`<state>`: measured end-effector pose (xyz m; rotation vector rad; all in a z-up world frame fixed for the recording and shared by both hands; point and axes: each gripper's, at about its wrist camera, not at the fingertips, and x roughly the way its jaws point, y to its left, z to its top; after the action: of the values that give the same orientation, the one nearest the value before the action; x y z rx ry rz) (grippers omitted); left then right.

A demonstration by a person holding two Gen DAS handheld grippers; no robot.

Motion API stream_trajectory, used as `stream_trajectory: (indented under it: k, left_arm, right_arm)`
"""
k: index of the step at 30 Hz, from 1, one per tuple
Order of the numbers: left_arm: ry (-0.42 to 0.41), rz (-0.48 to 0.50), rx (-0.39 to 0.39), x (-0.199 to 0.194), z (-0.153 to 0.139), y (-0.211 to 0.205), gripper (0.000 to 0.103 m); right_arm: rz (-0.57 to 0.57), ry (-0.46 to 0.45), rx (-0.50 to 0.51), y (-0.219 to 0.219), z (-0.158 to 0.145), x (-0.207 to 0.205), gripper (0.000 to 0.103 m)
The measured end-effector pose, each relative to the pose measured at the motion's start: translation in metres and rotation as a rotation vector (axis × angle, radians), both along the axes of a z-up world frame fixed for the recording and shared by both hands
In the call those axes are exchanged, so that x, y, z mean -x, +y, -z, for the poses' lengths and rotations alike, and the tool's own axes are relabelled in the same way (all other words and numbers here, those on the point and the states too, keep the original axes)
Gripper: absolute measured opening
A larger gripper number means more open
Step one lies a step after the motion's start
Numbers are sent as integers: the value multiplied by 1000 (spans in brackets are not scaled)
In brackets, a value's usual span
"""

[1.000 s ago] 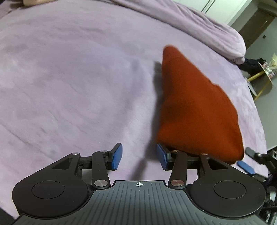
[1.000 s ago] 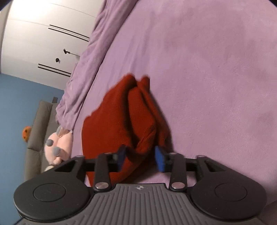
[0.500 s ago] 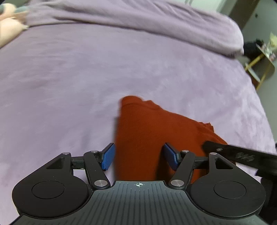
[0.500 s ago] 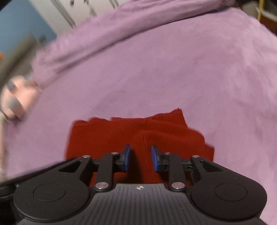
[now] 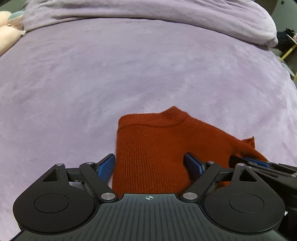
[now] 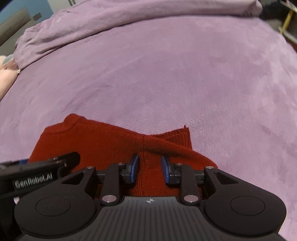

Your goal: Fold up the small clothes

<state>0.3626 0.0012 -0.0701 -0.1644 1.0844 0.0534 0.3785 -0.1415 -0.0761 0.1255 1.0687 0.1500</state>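
My left claw [image 5: 149,164] hangs over the near edge of the rust-red knitted sweater [image 5: 157,148], its jaws spread wide and just now opening further; the blue pads [image 5: 105,166] stand on either side of the knit without pressing it. The sweater lies folded on the purple bed cover [image 5: 130,74], its ribbed collar pointing away from me and a cuff poking out at the right.

My right claw [image 6: 150,168] sits just beside the left one, over the right part of the same garment. Its jaws are narrow and have just eased apart a little. A ridge of red knit runs up between the pads [image 6: 135,167], but I see a sliver of gap on each side, so I cannot tell whether they pinch it.

Each claw's black finger shows at the edge of the other's view, so they crowd each other over the cloth.

Beyond, a rolled purple duvet [image 5: 148,11] lines the far edge of the bed, a pink plush toy [image 5: 7,35] sits at the far left corner, and a yellow-legged stand [image 5: 289,48] is off to the right.
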Motion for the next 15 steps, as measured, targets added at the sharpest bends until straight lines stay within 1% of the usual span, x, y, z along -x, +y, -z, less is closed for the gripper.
stream_trajectory:
  k: [3, 5, 7, 9, 10, 11, 13, 14, 15]
  left_arm:
    - [-14, -11, 29, 13, -9, 7, 88]
    - [-63, 1, 53, 37, -21, 15, 88]
    - [-118, -2, 83, 69, -33, 24, 87]
    - [-150, -8, 86, 106, -38, 30, 87]
    - [-149, -10, 81, 124, -37, 30, 86]
    - [-144, -11, 81, 140, -33, 29, 86]
    - [-146, -9, 99, 163, -22, 28, 88]
    - [-124, -12, 109, 168, -18, 27, 88]
    - [-88, -22, 120, 174, -13, 26, 88]
  right_arm:
    - [2, -41, -74, -15, -14, 22, 30]
    - [13, -95, -145, -34, -28, 55, 35]
    - [18, -156, -174, -52, -37, 97, 39]
    - [18, -187, -185, -68, -36, 137, 40]
    - [23, -179, -184, -74, -31, 155, 41]
    - [39, -158, -160, -77, -24, 172, 43]
    - [61, -161, -178, -85, -10, 193, 45]
    - [54, -170, -159, -84, -8, 201, 45]
    - [35, -173, -116, -80, -11, 206, 45]
